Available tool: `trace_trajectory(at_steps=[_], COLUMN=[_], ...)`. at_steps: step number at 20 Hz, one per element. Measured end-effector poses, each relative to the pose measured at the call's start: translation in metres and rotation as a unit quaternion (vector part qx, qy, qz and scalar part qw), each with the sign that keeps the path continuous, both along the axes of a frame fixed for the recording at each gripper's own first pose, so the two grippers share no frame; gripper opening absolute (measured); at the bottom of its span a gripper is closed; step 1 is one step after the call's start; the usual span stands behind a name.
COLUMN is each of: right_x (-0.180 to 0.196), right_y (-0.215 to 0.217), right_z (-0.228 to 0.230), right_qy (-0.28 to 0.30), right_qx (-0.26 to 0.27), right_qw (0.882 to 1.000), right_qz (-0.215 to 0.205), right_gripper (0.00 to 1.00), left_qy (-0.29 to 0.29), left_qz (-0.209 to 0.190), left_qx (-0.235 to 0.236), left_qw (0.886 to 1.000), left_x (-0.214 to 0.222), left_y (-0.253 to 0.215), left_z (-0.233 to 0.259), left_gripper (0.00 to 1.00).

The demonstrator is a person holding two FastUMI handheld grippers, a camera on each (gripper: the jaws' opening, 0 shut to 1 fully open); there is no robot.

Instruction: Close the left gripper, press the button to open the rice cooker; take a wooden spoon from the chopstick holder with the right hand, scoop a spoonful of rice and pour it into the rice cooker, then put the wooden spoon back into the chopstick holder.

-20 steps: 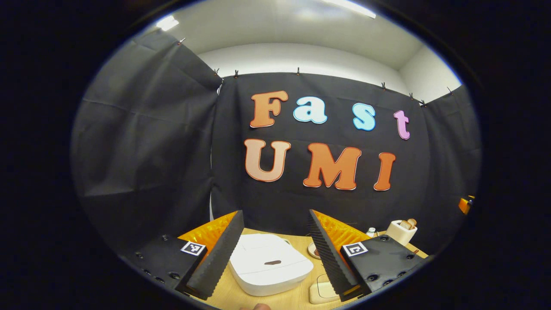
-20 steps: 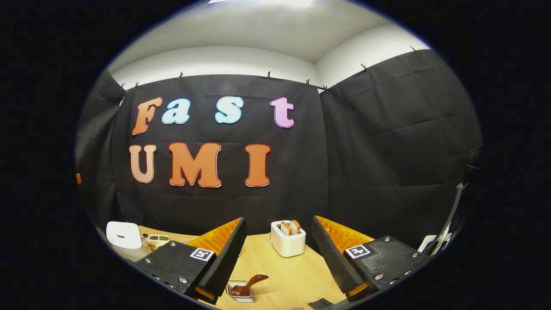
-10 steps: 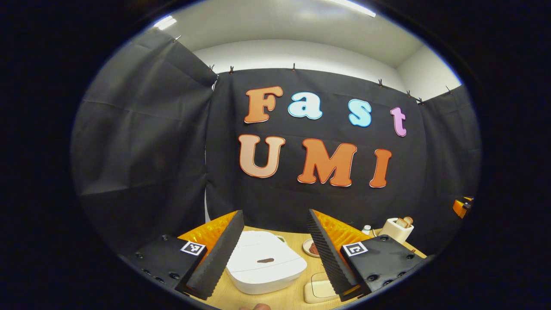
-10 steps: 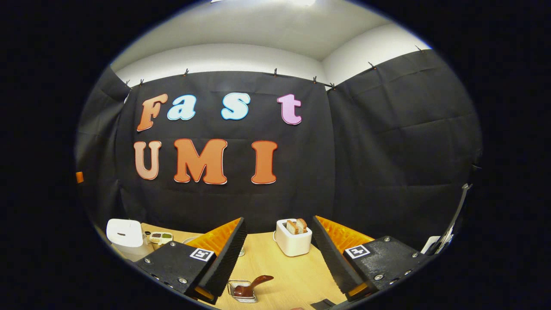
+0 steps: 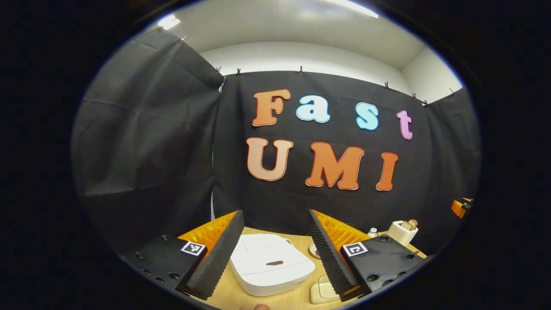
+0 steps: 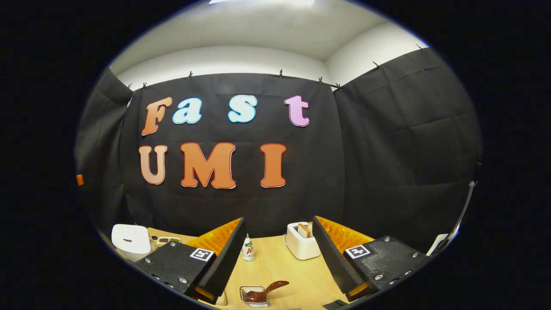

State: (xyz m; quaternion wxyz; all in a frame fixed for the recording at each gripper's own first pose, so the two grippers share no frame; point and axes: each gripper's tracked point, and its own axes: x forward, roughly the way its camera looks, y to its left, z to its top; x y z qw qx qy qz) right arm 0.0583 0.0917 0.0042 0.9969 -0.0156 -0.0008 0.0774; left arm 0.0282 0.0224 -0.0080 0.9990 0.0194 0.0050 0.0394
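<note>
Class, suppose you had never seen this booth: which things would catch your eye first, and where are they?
In the left gripper view, the white rice cooker, lid down, sits on the table between the open left gripper. In the right gripper view, a toaster with bread stands at the back of the table, and a spoon lies in a small holder near the front, between the fingers of the open right gripper.

Left gripper (image 5: 275, 254): two wedge-shaped fingers with ribbed inner faces and translucent orange honeycomb backing, lower centre of the frame. Each finger is mounted on a black block carrying round screw heads and one square black-and-white marker (image 5: 193, 248). Right gripper (image 6: 277, 258): identical construction, with markers (image 6: 356, 251) on both blocks.
</note>
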Motion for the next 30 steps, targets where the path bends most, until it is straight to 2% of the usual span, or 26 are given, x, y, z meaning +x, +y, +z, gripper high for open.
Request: trace_trajectory(at_steps=[1, 2, 4, 5, 6, 7, 8, 9, 11, 12, 13, 14, 17, 21, 30], right_x=[0.001, 0.003, 0.006, 0.008, 0.007, 0.004, 0.002, 0.000, 0.001, 0.001, 0.000, -0.001, -0.005, -0.012, -0.024], right_y=[-0.003, -0.006, -0.016, -0.023, -0.026, -0.025, -0.023, -0.020, -0.020, -0.020, -0.020, -0.019, -0.019, -0.017, -0.020], right_z=[0.003, 0.009, 0.014, 0.012, 0.011, 0.008, 0.006, 0.003, -0.004, -0.007, -0.007, -0.007, -0.007, -0.015, -0.025], right_qy=[0.000, -0.003, -0.008, -0.010, -0.009, -0.006, -0.005, -0.005, 0.002, 0.004, 0.005, 0.004, -0.003, 0.009, 0.035], right_qx=[-0.004, -0.006, -0.009, -0.007, 0.000, 0.009, 0.019, 0.025, 0.013, 0.002, -0.009, -0.017, -0.028, -0.036, -0.031], right_qw=[1.000, 1.000, 1.000, 1.000, 1.000, 1.000, 1.000, 1.000, 1.000, 1.000, 1.000, 1.000, 0.999, 0.999, 0.999], right_qz=[0.001, 0.001, -0.006, -0.014, -0.022, -0.023, -0.020, -0.017, -0.015, -0.016, -0.014, -0.013, -0.016, -0.008, -0.005], right_gripper=[0.95, 1.00, 1.00, 0.95, 0.95, 0.95, 1.00, 0.95, 0.95, 0.95, 0.95, 0.95, 0.95, 0.95, 0.95], left_qy=[-0.002, -0.008, -0.018, -0.017, -0.007, 0.005, 0.010, 0.010, 0.010, 0.013, 0.012, 0.007, 0.018, 0.071, 0.177], left_qz=[-0.004, -0.002, -0.003, -0.007, -0.009, -0.003, 0.004, 0.001, -0.007, -0.017, -0.004, -0.004, -0.035, -0.073, -0.077], left_qx=[-0.001, -0.003, -0.001, 0.004, 0.009, 0.018, 0.025, 0.024, 0.007, 0.005, 0.016, 0.023, 0.023, 0.004, -0.027], left_qw=[1.000, 1.000, 1.000, 1.000, 1.000, 1.000, 1.000, 1.000, 1.000, 1.000, 1.000, 1.000, 0.999, 0.995, 0.981], left_x=[0.001, 0.002, 0.010, 0.014, 0.014, 0.015, 0.016, 0.016, 0.016, 0.020, 0.020, 0.020, 0.031, 0.056, 0.111], left_y=[-0.004, -0.006, -0.014, -0.018, -0.020, -0.018, -0.012, -0.013, -0.017, -0.021, -0.014, -0.014, -0.023, -0.028, -0.012], left_z=[0.002, 0.005, 0.009, 0.007, 0.003, -0.001, -0.003, -0.001, -0.003, -0.007, 0.003, -0.003, -0.005, -0.031, -0.149], left_gripper=[1.00, 1.00, 1.00, 1.00, 0.92, 0.77, 0.62, 0.47, 0.22, 0.06, 0.09, 0.05, 0.04, 0.04, 0.05])
